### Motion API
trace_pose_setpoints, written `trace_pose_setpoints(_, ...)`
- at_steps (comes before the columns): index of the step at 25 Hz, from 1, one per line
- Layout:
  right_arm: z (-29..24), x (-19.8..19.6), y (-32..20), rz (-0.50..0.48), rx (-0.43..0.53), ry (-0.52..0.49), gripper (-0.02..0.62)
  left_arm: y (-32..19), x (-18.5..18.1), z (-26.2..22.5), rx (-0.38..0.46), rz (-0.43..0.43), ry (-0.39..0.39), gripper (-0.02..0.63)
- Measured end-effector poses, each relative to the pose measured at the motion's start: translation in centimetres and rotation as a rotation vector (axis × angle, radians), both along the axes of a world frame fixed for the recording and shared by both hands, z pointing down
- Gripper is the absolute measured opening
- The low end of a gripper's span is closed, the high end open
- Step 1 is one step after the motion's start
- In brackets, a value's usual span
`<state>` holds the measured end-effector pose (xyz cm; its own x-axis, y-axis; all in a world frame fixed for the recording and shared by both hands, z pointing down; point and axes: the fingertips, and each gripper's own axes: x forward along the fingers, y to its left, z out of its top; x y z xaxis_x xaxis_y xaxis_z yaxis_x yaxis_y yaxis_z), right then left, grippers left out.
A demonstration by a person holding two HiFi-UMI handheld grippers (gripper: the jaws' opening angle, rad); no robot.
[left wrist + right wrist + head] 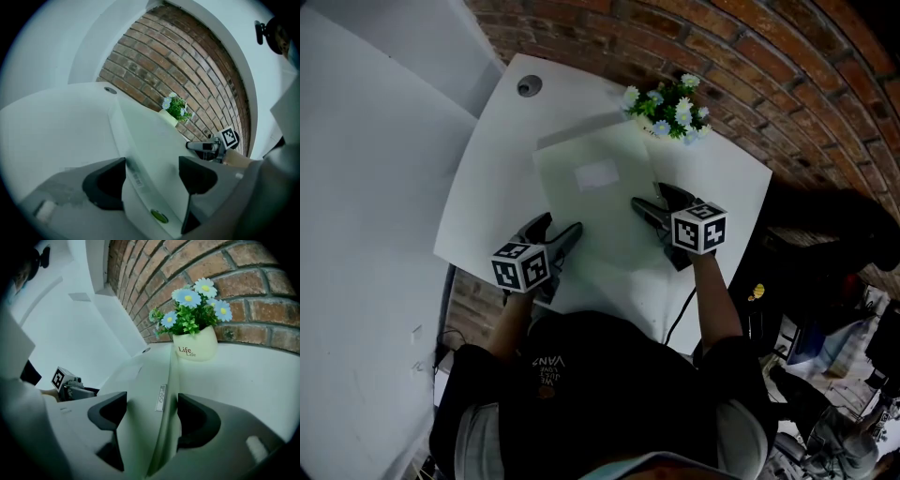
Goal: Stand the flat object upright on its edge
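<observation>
A large flat pale-green panel (600, 202) with a white label rests on the white table (497, 178), tilted, its far edge up by the flower pot. My left gripper (558, 230) is at its near left edge and stands open. In the left gripper view that edge (140, 178), with a barcode sticker and a green dot, runs between the spread fingers (105, 185). My right gripper (653, 197) is open at the panel's right edge. The right gripper view shows that edge (161, 399) passing between its fingers (199, 420) with a gap on both sides.
A cream pot of blue and white flowers (670, 111) stands at the table's back, against the brick wall (722, 56). A round cable hole (528, 86) sits at the back left corner. Clutter lies on the floor to the right (825, 337).
</observation>
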<state>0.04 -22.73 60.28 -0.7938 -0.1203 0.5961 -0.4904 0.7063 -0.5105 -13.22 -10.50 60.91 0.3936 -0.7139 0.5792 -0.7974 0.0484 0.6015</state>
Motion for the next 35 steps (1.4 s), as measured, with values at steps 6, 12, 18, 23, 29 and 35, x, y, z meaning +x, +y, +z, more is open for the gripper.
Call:
trace_pose_setpoints(6, 0.0, -0.1, 0.3, -0.003, 0.007, 0.013, 0.328, 0.1, -0.1, 0.3, -0.02, 0.024, -0.044, 0.353)
trace_pose_setpoints(12, -0.5, 0.3, 1.1, 0.004, 0.027, 0.026, 0.328, 0.1, -0.1, -0.1, -0.029, 0.048, -0.061, 0.35)
trace_pose_setpoints(18, -1.6, 0.9, 2.4, 0.024, 0.072, 0.027, 0.327, 0.5, 0.1, -1.0, -0.017, 0.056, -0.076, 0.35)
trace_pose_setpoints(23, -2.6, 1.5, 3.5, 0.056, 0.1, 0.02, 0.324, 0.8, 0.2, -2.1, 0.011, 0.062, -0.094, 0.35)
trace_pose_setpoints(29, -5.0, 2.4, 4.7, 0.091, 0.181, 0.014, 0.322, 1.2, 0.6, -3.9, 0.056, 0.083, -0.128, 0.35)
trace_pose_setpoints(35, -6.5, 4.2, 5.7, 0.141, 0.228, 0.017, 0.318, 1.1, 1.7, -5.7, 0.107, 0.135, -0.153, 0.348)
